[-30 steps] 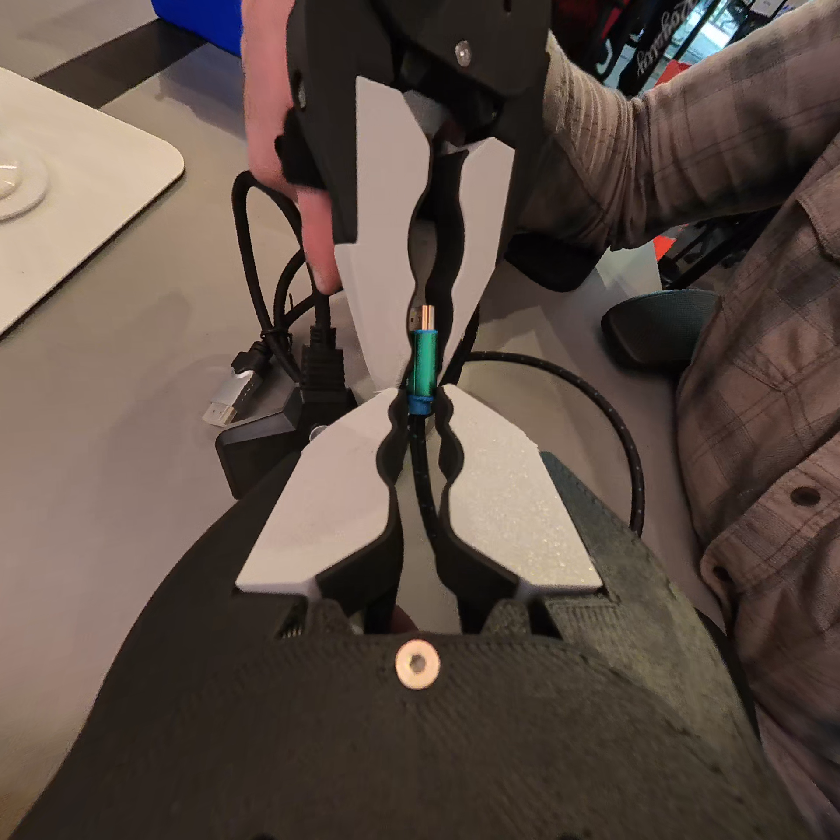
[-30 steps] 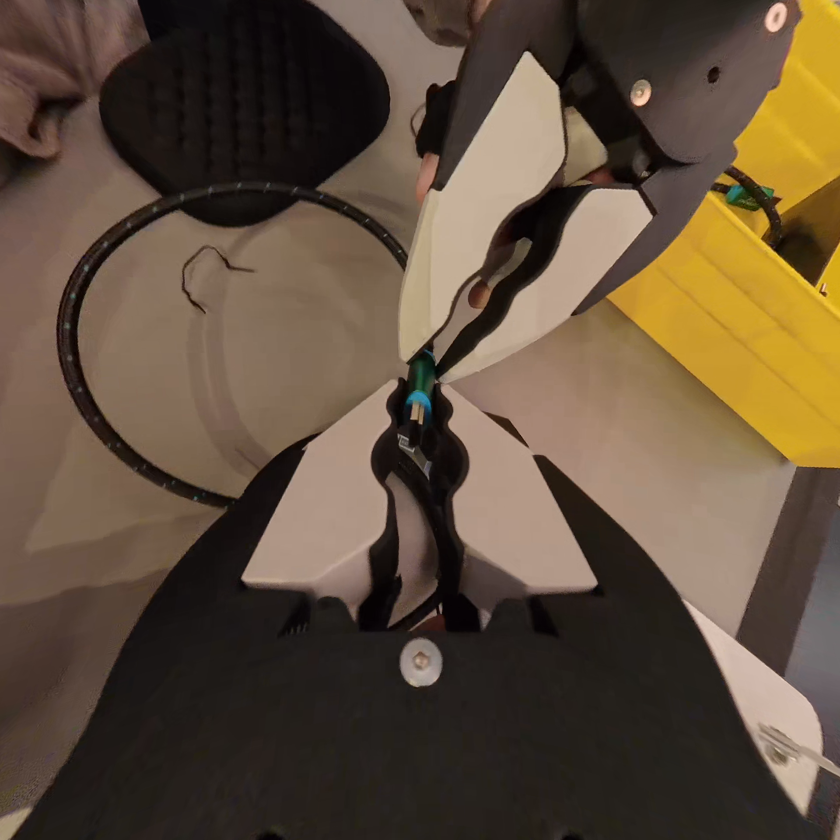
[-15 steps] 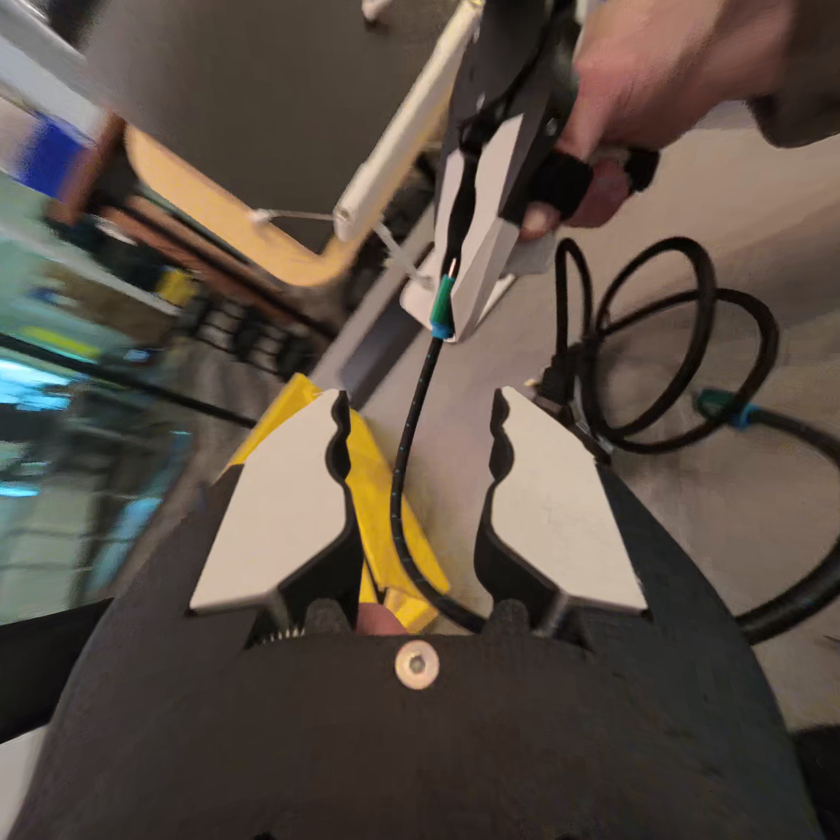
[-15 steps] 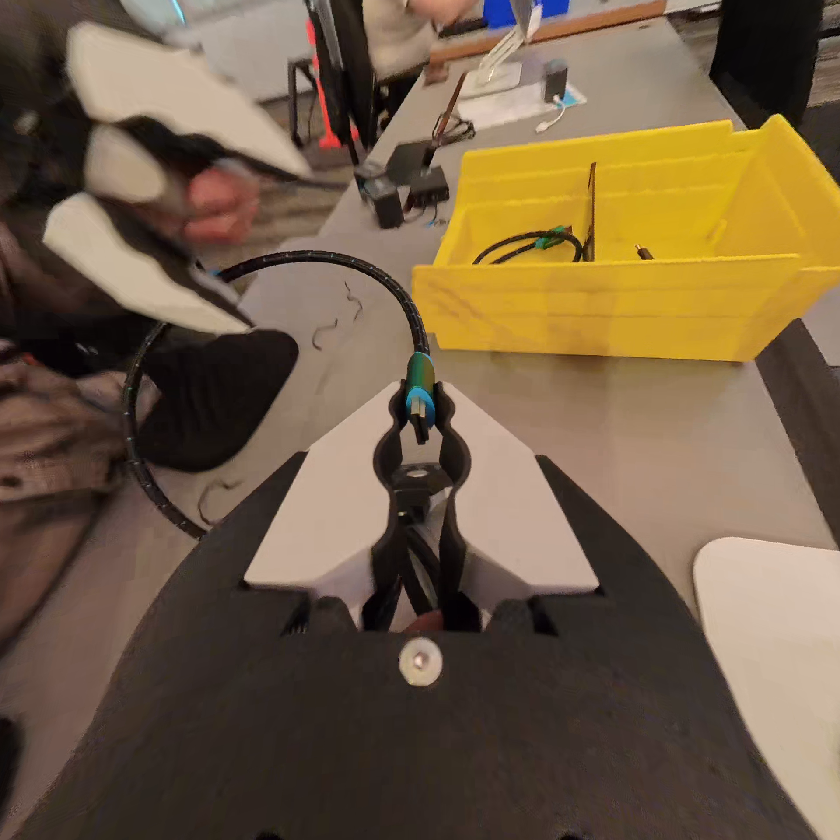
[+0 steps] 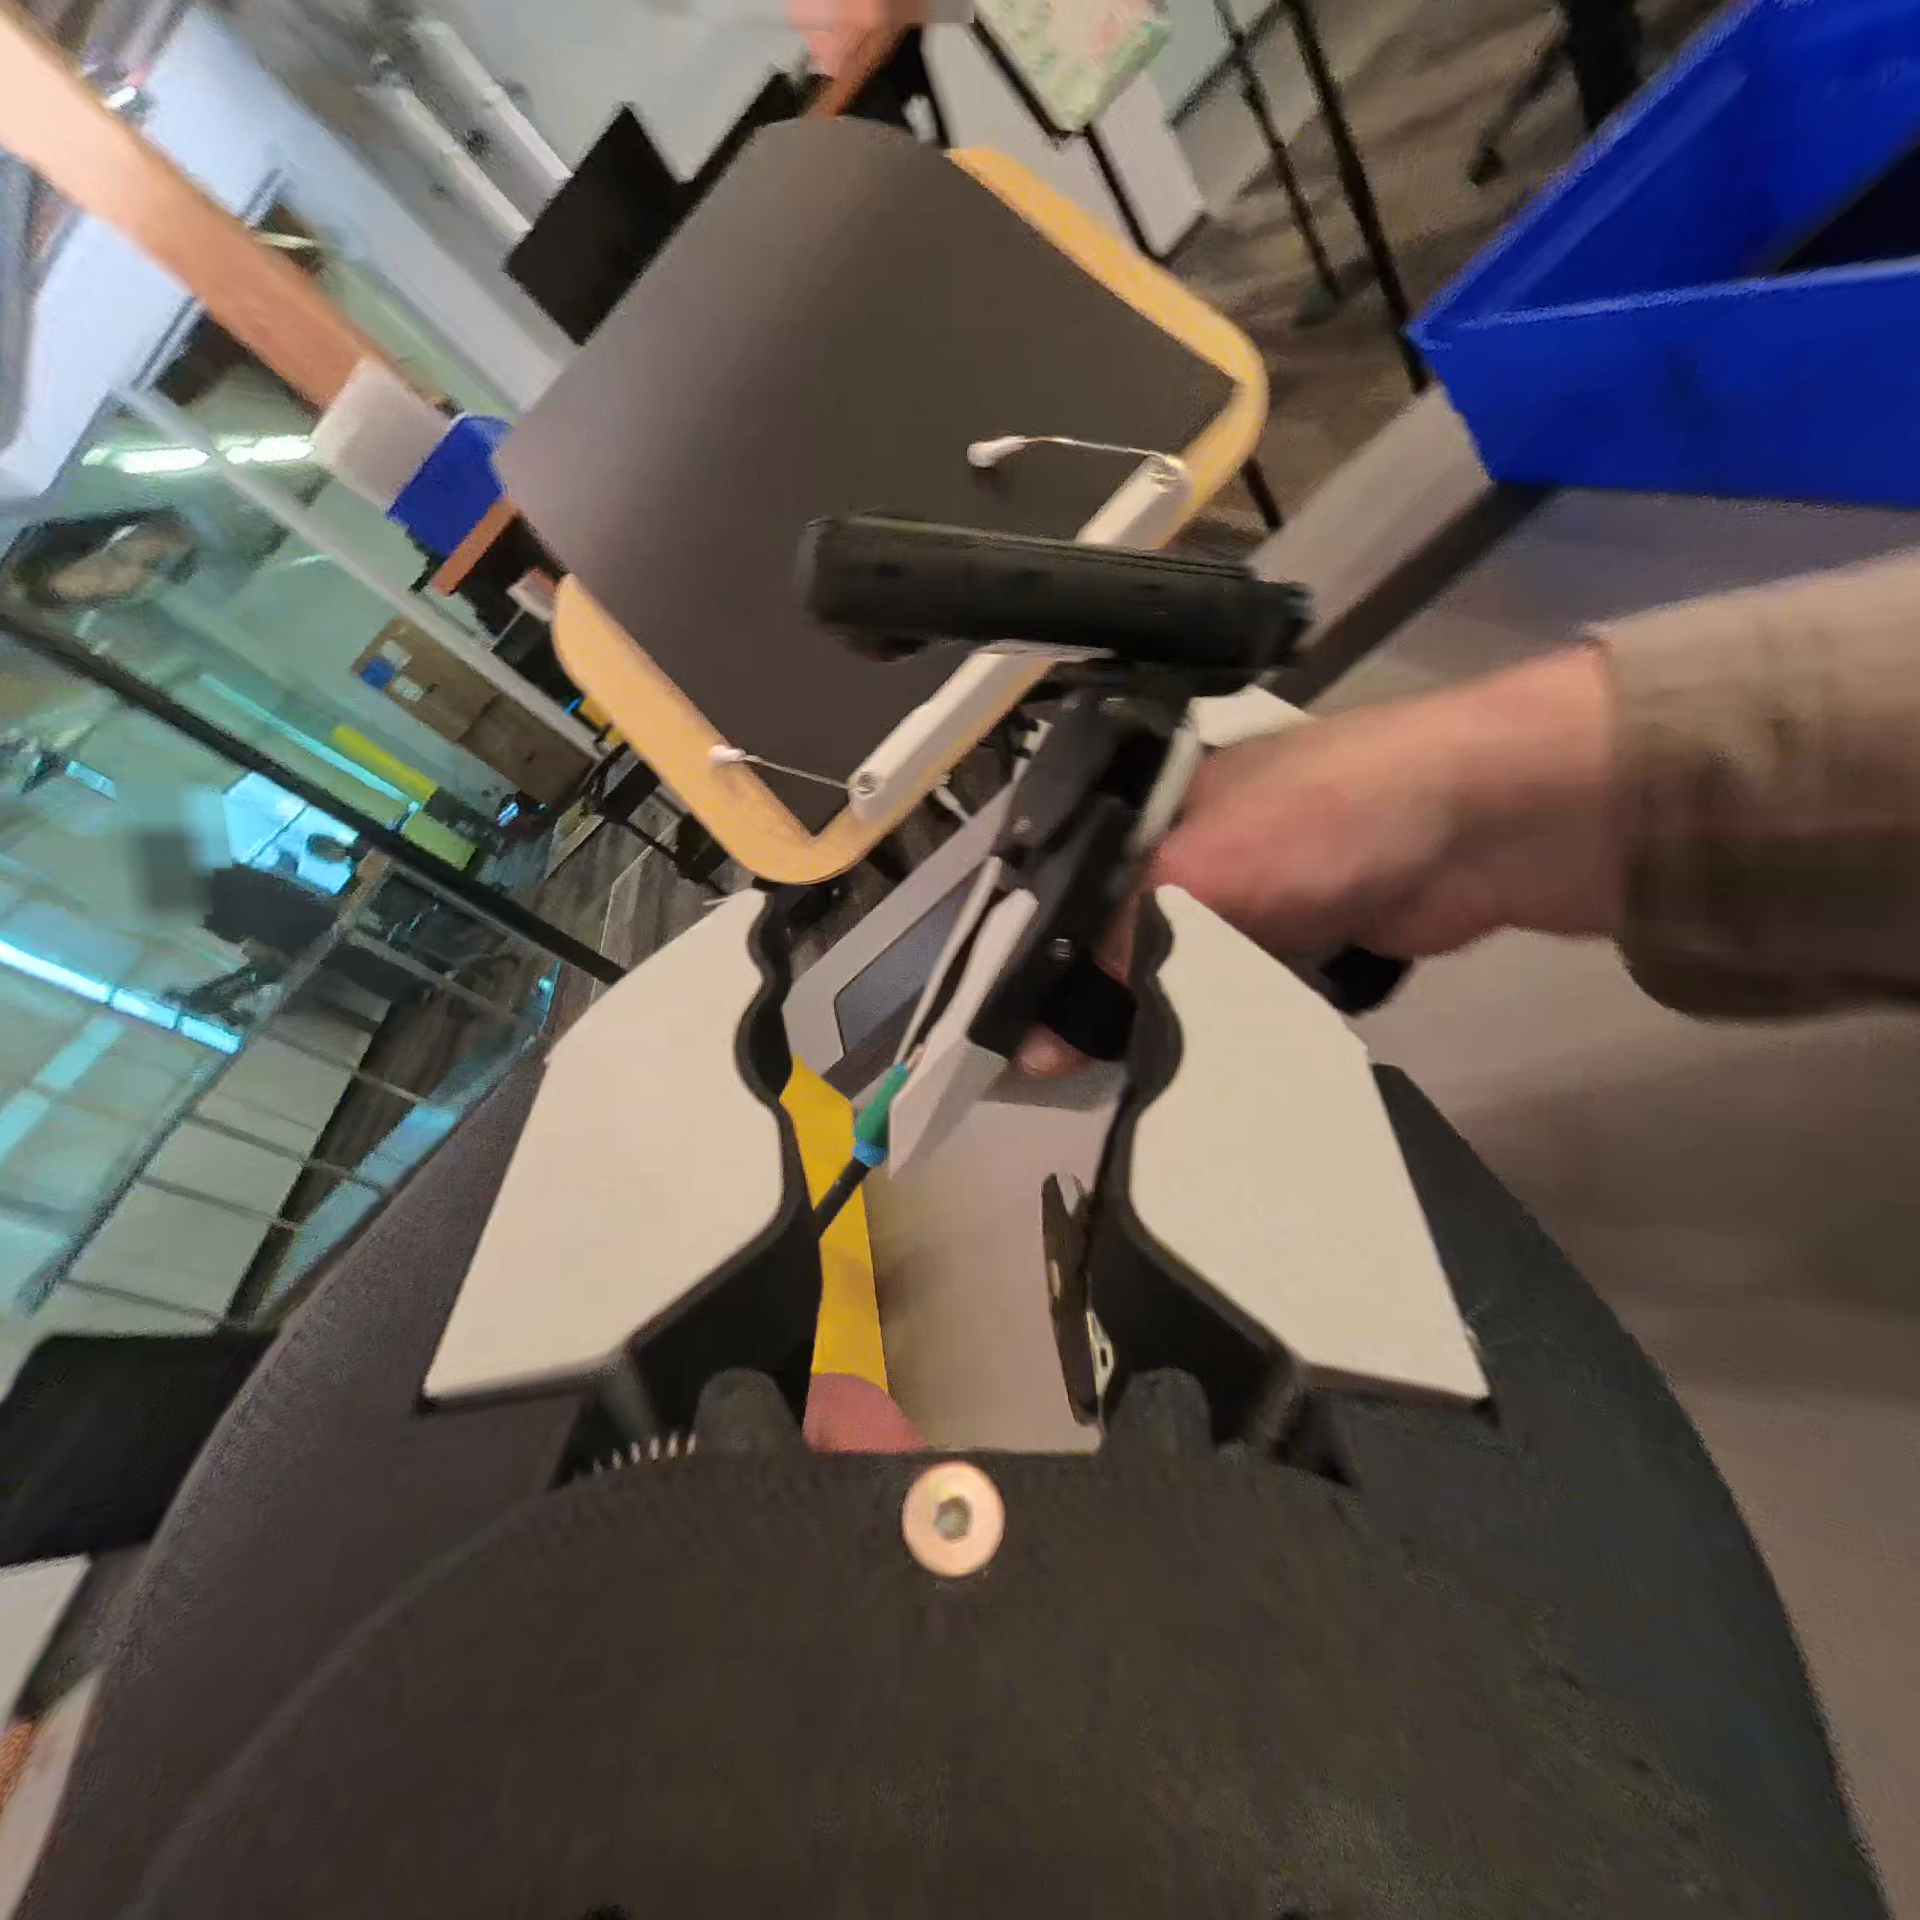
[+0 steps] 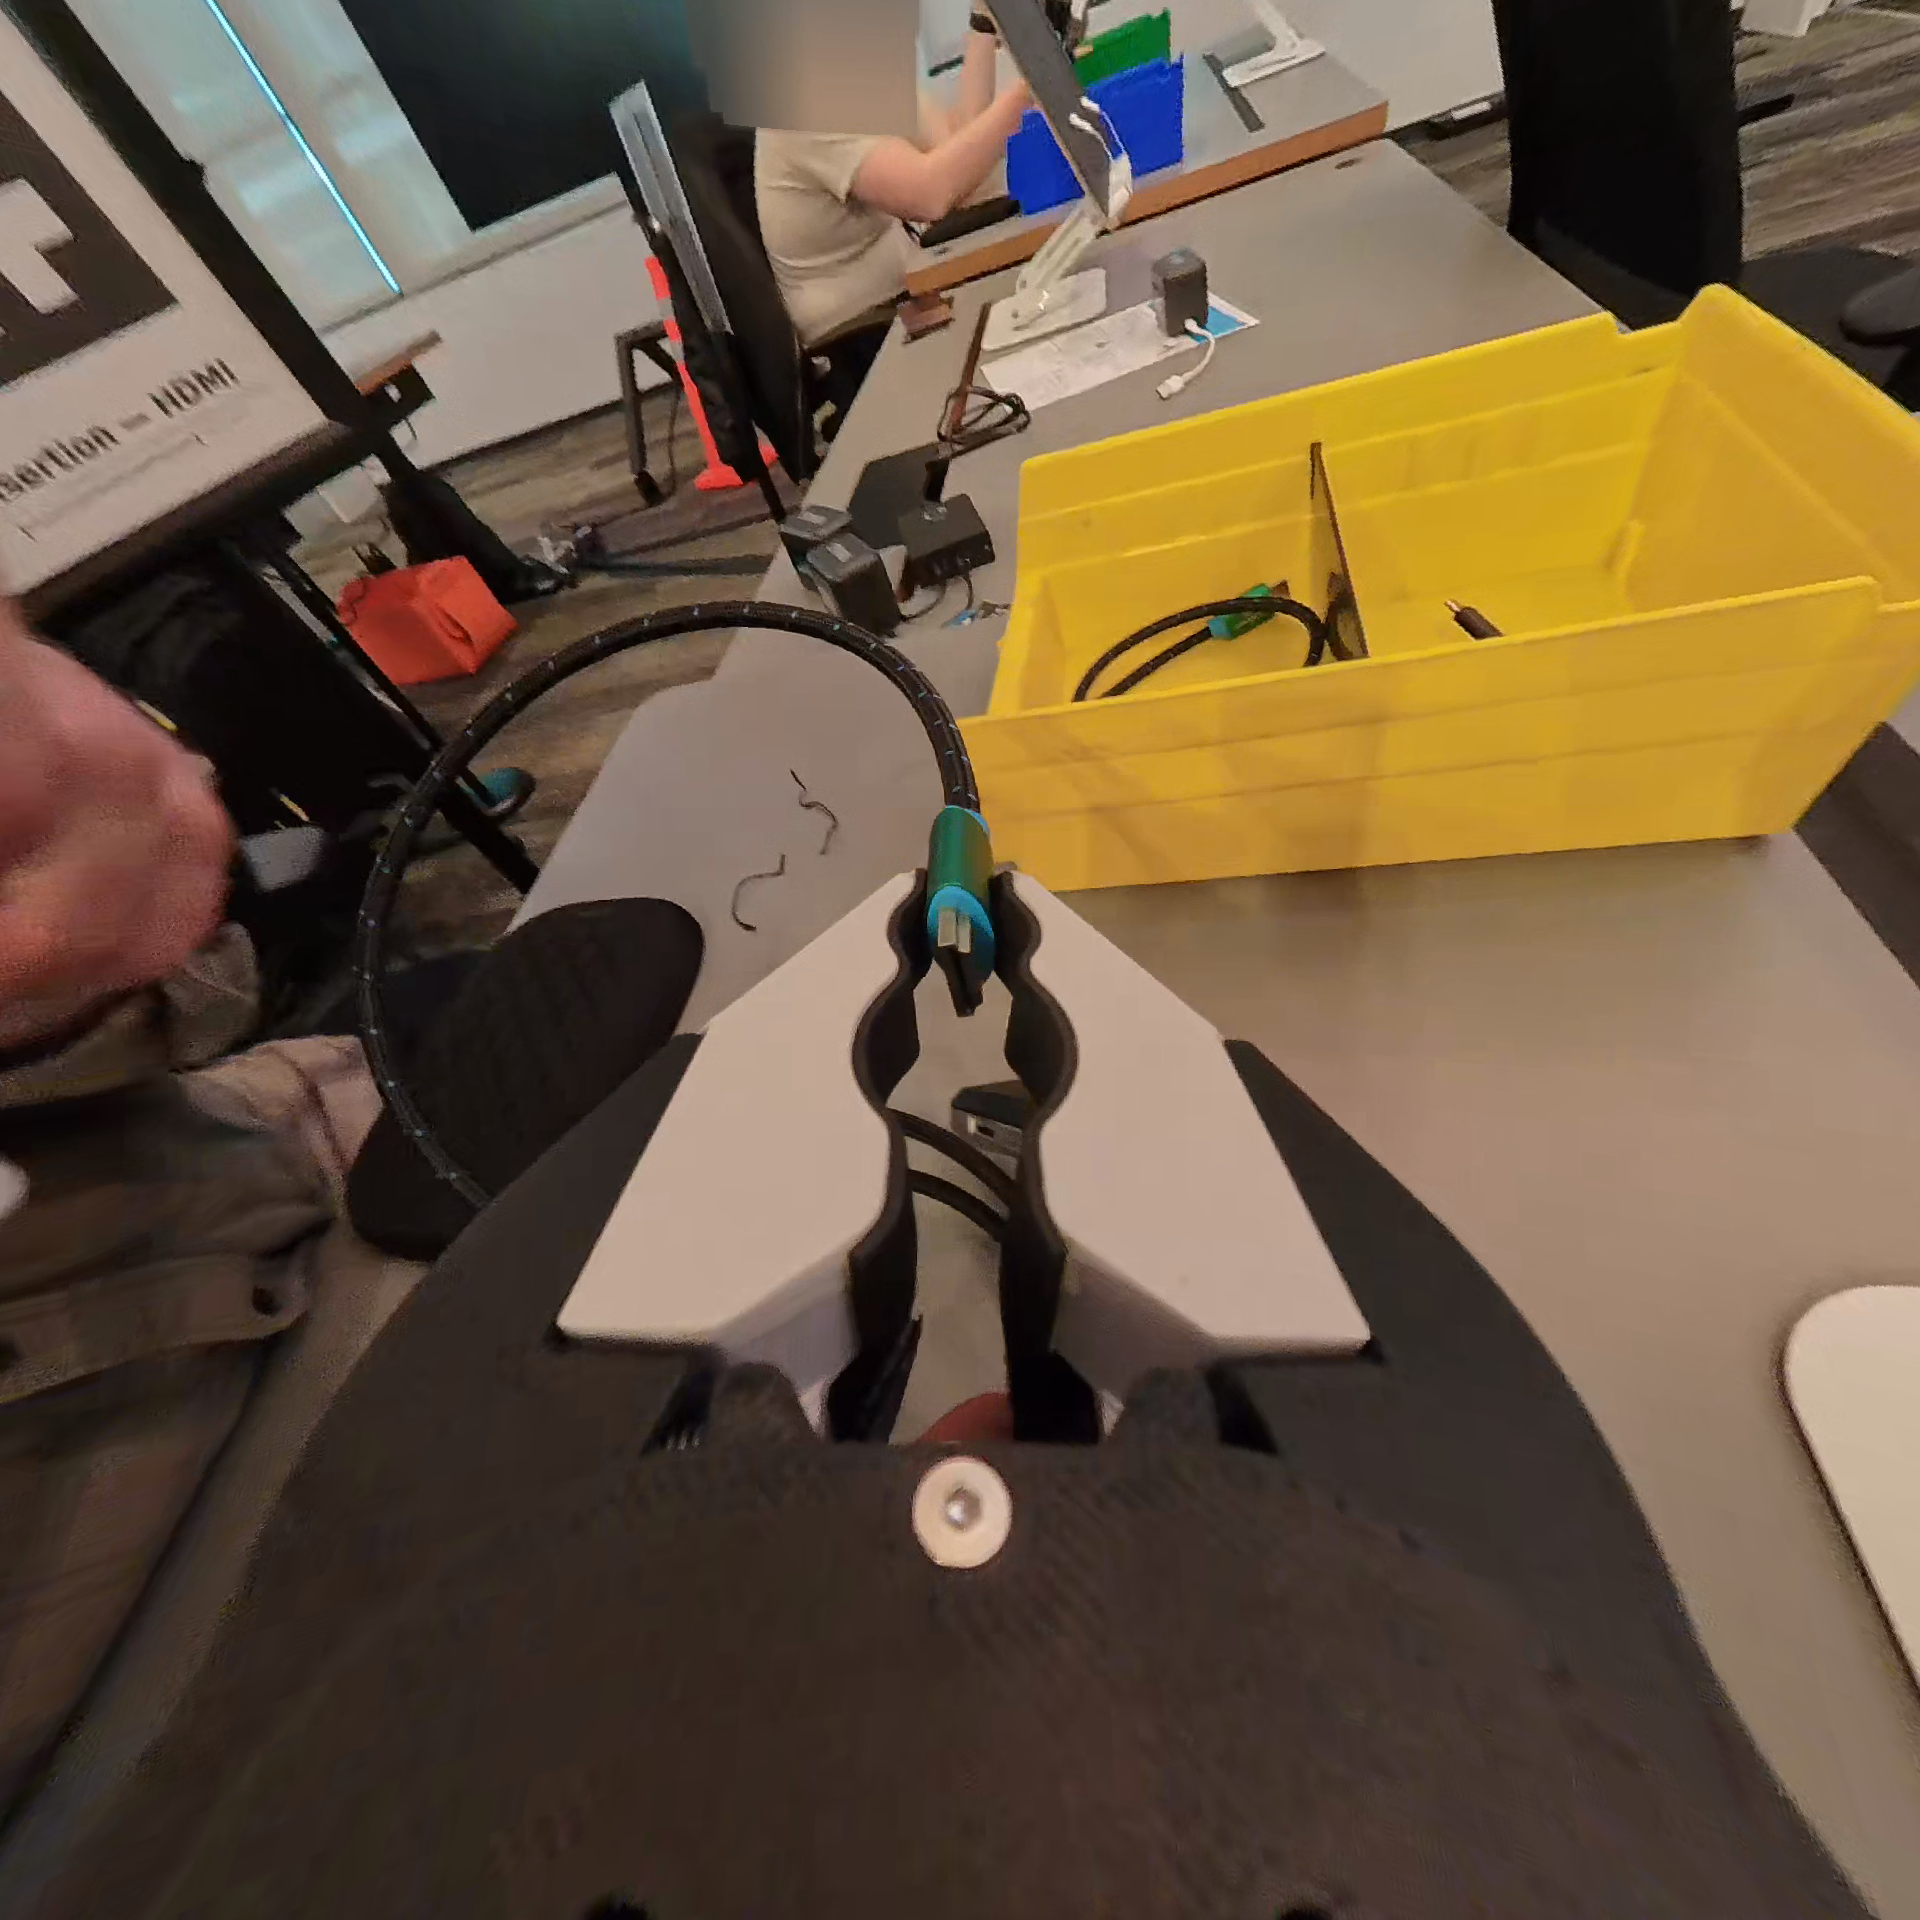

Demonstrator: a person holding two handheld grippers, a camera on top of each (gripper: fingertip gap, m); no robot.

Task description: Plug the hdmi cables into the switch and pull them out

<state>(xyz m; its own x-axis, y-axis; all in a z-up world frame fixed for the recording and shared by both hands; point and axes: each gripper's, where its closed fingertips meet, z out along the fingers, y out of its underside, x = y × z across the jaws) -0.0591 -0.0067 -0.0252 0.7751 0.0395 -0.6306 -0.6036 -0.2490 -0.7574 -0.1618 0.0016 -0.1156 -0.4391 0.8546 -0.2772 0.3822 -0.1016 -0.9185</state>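
My right gripper [image 6: 961, 896] is shut on the green HDMI plug [image 6: 958, 868], its metal tip pointing back toward the camera. The plug's black braided cable [image 6: 582, 665] arcs up and round to the left. My left gripper [image 5: 961, 912] is open and empty, raised off the table and tilted. Through its gap I see the right gripper [image 5: 902, 1103] holding the green plug [image 5: 875, 1114]. A dark connector or box [image 6: 987, 1120] and black cables lie on the table between the right fingers; I cannot tell if it is the switch.
A yellow bin [image 6: 1455, 748] stands on the grey table ahead of the right gripper, with another green-ended cable [image 6: 1236, 621] in it. A white pad [image 6: 1860, 1455] lies at the right. A black armrest [image 6: 520, 1060] is at the left. A blue bin [image 5: 1714, 343] and a chair [image 5: 862, 416] lie beyond. Tip to tip, the grippers are about 15 cm apart.
My left gripper let go of the cable, opened and swung up and away. My right gripper kept the green plug and turned toward the yellow bin.
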